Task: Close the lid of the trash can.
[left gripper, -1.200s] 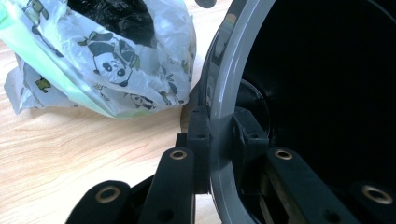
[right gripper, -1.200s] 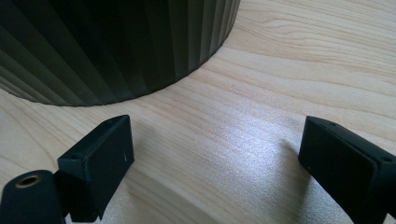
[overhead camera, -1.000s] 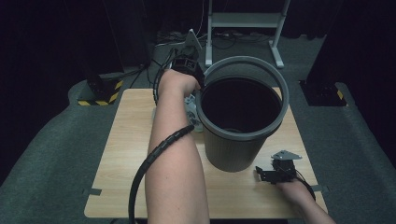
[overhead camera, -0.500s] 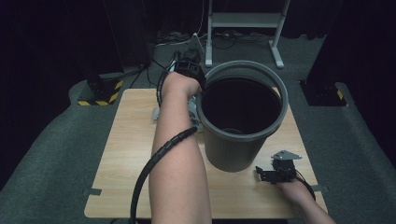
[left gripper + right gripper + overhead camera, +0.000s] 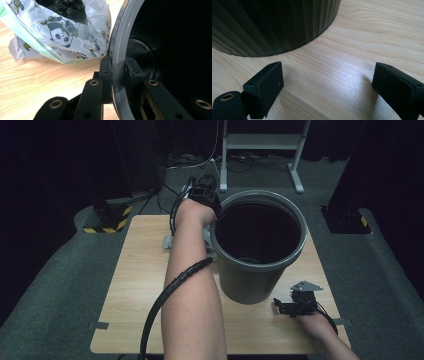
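Left gripper view: my left gripper (image 5: 117,75) has its jaws clamped on the rim of the grey bin (image 5: 120,50), one inside, one outside. The bin stands mid-table (image 5: 130,285), beside a panda-print bag (image 5: 62,35). I judge it light, stiff and slippery; the rim is the hold. My right gripper (image 5: 327,82) rests wide, empty. The bin's floor is dark.

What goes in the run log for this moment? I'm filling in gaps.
left gripper: shut on bin rim | right gripper: open, resting on table | panda-print bag: beside bin
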### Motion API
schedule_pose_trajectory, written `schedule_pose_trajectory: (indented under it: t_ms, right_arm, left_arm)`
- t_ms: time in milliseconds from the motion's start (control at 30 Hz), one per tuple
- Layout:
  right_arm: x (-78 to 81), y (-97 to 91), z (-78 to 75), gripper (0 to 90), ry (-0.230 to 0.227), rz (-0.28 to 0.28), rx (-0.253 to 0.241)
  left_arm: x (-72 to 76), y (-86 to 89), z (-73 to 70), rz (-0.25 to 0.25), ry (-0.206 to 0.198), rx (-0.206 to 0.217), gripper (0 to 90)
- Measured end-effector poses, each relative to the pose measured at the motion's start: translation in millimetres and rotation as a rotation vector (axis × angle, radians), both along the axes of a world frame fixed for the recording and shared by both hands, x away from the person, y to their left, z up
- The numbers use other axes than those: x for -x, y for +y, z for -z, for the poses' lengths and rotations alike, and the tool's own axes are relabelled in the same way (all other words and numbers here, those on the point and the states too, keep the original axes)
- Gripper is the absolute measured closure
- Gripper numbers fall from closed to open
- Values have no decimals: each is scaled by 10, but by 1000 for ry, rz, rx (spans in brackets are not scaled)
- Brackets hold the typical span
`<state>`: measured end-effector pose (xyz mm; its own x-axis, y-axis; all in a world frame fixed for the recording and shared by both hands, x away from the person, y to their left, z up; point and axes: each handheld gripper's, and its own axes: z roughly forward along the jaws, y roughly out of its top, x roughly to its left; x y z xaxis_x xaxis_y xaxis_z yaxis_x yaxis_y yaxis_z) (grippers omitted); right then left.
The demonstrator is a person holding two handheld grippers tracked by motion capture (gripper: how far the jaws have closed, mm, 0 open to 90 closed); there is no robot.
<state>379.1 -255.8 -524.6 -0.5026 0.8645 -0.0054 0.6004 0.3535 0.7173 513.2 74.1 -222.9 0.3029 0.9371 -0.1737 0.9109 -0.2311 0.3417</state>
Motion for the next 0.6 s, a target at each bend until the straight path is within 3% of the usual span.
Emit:
schedule_pose_trajectory:
  t_ms: [300, 367, 600]
  right_arm:
    - [-1, 0, 0, 99, 0, -1, 0]
    - [-1, 0, 0, 98, 0, -1, 0]
    - [-3, 1, 0, 98, 0, -2, 0]
  left_arm:
    - [-2, -18, 19, 11, -6, -9, 746]
    - [2, -10, 20, 18, -7, -1, 676]
    - [39, 80, -7, 11, -68, -8, 492]
